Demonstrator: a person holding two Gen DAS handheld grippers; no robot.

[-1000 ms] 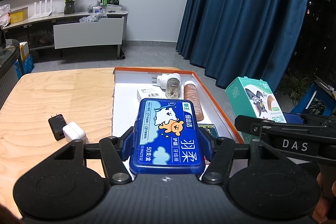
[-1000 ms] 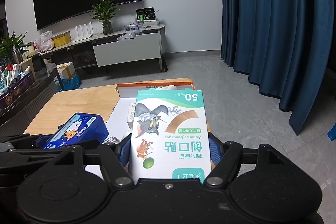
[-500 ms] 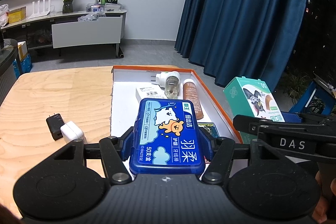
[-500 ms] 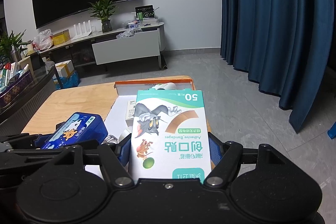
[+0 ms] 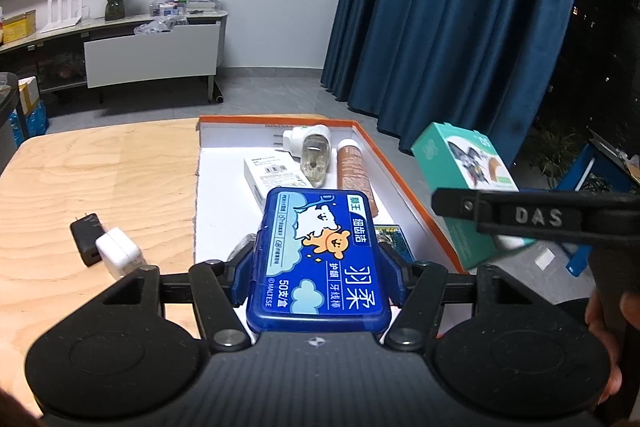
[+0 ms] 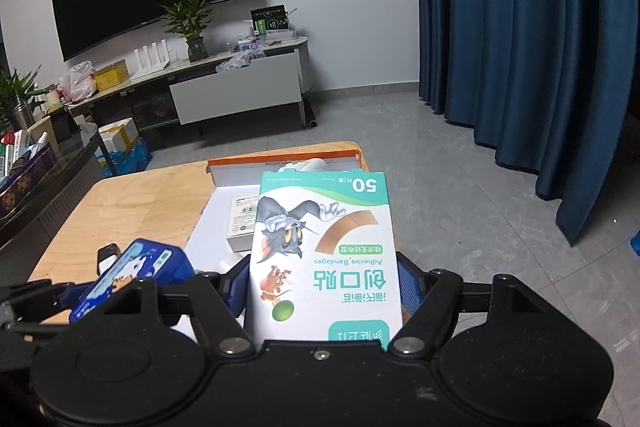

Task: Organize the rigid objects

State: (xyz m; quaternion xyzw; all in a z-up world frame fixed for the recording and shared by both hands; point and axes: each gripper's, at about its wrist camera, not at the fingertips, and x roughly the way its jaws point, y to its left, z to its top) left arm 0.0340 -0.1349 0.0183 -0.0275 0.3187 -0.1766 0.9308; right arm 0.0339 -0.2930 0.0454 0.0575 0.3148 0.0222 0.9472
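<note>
Fingers, left gripper (image 5: 318, 267): closed on the long sides of a blue floss-pick case (image 5: 320, 259), held flat, label up, above the near end of the orange-rimmed tray (image 5: 412, 187). Fingers, right gripper (image 6: 322, 291): clamped on the flanks of an adhesive-bandage carton (image 6: 324, 251), likewise lifted, near the tray's right rim. Tray contents: white box (image 5: 276, 175), plug-in vaporiser (image 5: 312, 155), brown tube (image 5: 354, 175), small printed packet (image 5: 390, 237), partly hidden. On the wooden table (image 5: 100, 171), outside the tray: black charger (image 5: 86, 239) touching white charger (image 5: 120, 255). Handling, judged: case is hard, glossy plastic, light, likely slippery, best gripped mid-length across its narrow width; carton is light cardboard, stiff but crushable, best held low on its side panels with modest pressure.
</note>
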